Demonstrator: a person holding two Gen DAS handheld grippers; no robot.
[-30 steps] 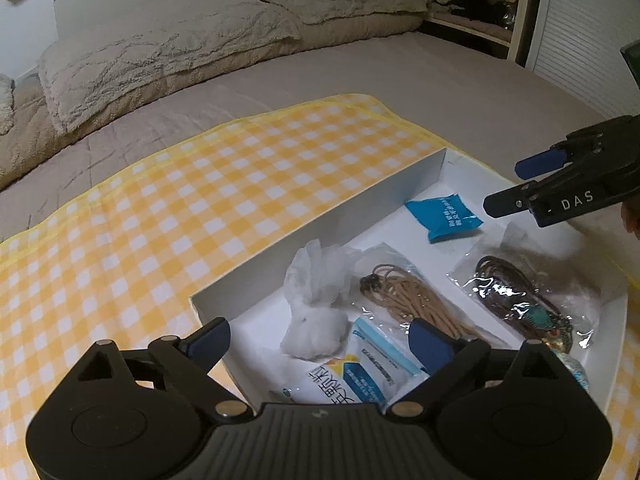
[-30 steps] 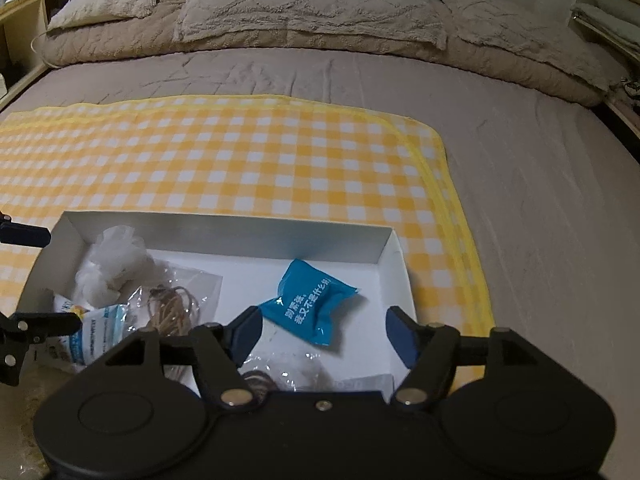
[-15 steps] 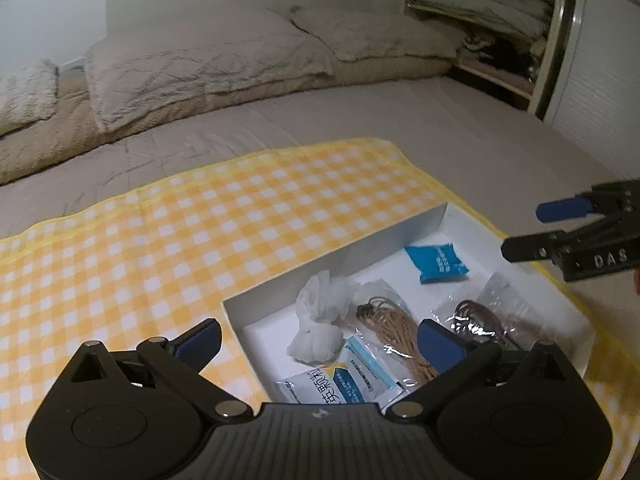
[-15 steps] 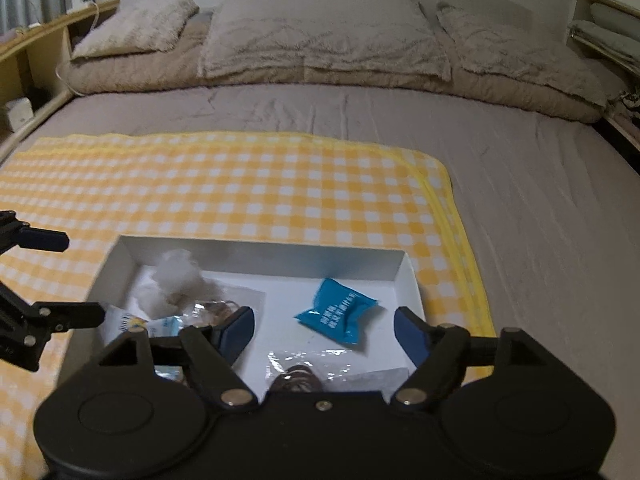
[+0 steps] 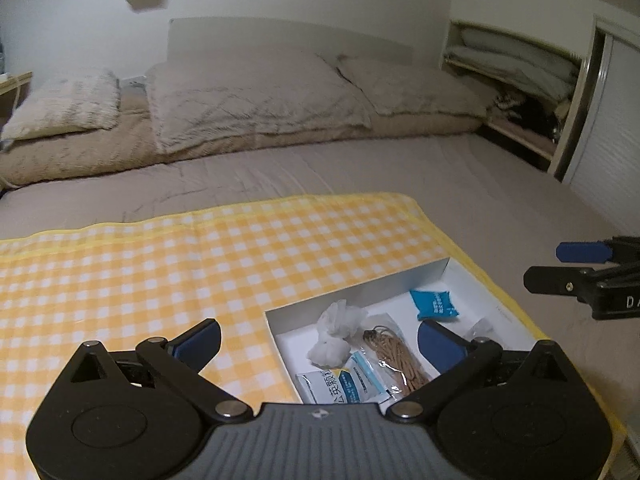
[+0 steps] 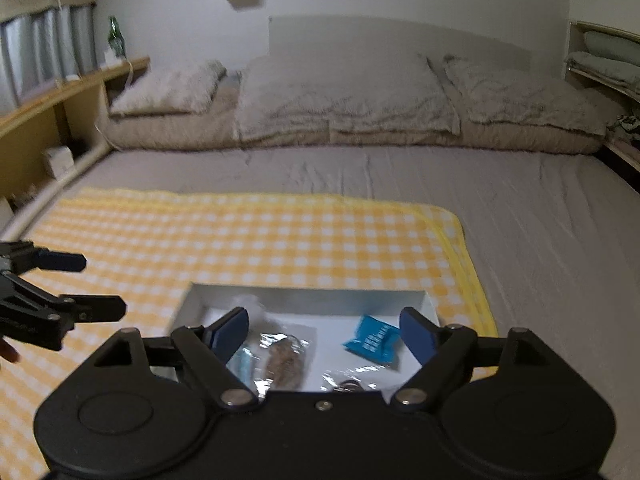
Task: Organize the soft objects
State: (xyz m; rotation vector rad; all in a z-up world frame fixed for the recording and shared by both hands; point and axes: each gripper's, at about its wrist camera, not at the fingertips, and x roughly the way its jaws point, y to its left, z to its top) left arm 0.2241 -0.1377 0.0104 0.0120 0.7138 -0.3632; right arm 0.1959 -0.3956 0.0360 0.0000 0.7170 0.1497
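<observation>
A shallow white box [image 5: 360,286] [image 6: 304,296] lies on a yellow checked cloth [image 5: 200,264]. In it are a crumpled white wad [image 5: 338,332], a blue packet [image 5: 434,304] [image 6: 374,340], a bagged tan cord [image 5: 394,354] [image 6: 284,356], a white-and-blue sachet [image 5: 340,388] and another clear bag [image 6: 348,380]. My left gripper [image 5: 318,340] hangs above the box's left end, wide open and holding nothing. My right gripper [image 6: 323,330] hovers over the box's near side. Its jaws are opening and nothing is between them. Each gripper also shows in the other's view, the right gripper [image 5: 560,266] and the left gripper [image 6: 92,284].
The cloth covers the near part of a grey-brown bed [image 6: 520,208] with several pillows [image 5: 248,104] at its head. A wooden shelf unit [image 6: 60,112] runs along the left side. An open cupboard with folded bedding [image 5: 512,64] stands at the right.
Both grippers have risen and drawn back from the box, which now looks smaller and lower in both views. The right jaws have spread wider, and the left jaws a little.
</observation>
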